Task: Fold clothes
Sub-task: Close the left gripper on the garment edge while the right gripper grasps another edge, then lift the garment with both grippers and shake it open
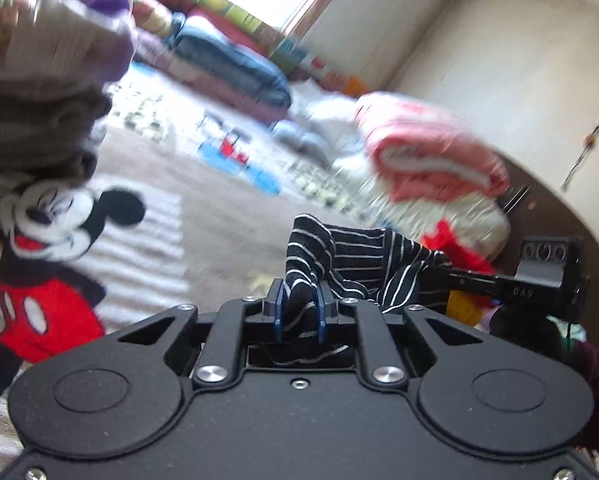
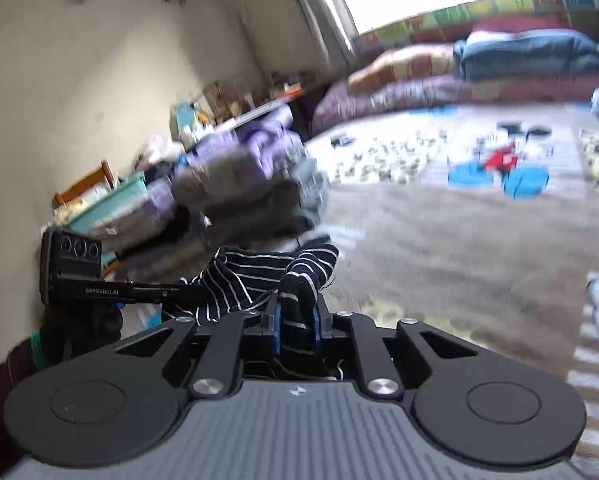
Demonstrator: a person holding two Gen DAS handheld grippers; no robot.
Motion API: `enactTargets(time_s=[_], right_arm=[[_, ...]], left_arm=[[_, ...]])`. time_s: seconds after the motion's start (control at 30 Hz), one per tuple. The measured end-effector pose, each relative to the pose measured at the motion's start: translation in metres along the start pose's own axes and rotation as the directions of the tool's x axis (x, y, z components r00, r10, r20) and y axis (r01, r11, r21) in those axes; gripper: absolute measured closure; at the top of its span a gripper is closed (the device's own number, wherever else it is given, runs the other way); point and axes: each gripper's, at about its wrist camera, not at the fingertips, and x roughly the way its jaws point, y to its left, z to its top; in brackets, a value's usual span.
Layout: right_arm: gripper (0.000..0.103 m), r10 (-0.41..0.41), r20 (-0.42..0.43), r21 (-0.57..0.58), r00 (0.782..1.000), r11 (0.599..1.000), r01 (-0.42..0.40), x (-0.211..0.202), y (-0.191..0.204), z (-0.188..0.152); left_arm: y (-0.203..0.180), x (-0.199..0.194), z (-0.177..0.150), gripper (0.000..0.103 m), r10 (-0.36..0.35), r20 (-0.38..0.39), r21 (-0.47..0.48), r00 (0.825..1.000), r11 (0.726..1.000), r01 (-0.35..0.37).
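Much of what I see is smeared by motion blur, so the background reads only in patches. My left gripper has its blue-edged fingers clenched on a bunched fold of the black garment with thin white stripes; the cloth runs rightward to the right gripper, which shows side-on at the frame's edge. From the right wrist view, the right gripper is likewise clamped on the same striped cloth, its fingers pressed into the fabric, and the garment hangs between the two above the bed. How much of it dangles below is hidden by the gripper bodies.

Beneath lies a brown bedspread printed with a cartoon mouse in red shorts. To my left sits a stack of folded grey and purple clothes; to my right a pile of folded pink and white cloth (probably towels or blankets, too blurred to tell). A teal open-topped box stands beyond the bed; its contents are unclear.
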Motion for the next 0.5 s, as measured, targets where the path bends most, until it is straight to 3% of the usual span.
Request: enactTargets(time_s=[0.17, 0.3, 0.5], right_arm=[[0.089, 0.001, 0.072, -0.055, 0.997, 0.998, 0.003, -0.038, 0.038, 0.018], [0.089, 0.000, 0.102, -0.113, 0.995, 0.994, 0.011, -0.067, 0.070, 0.033], [0.089, -0.026, 0.145, -0.181, 0.989, 0.982, 0.053, -0.102, 0.103, 0.061]], left_arm=[[-0.022, -0.034, 0.006, 0.090, -0.067, 0.100, -0.047, 0.993, 0.996, 0.072], [-0.052, -0.058, 0.015, 0.091, -0.087, 0.161, -0.025, 0.983, 0.995, 0.092], [-0.096, -0.076, 0.051, 0.091, -0.100, 0.183, 0.043, 0.978, 0.995, 0.094]])
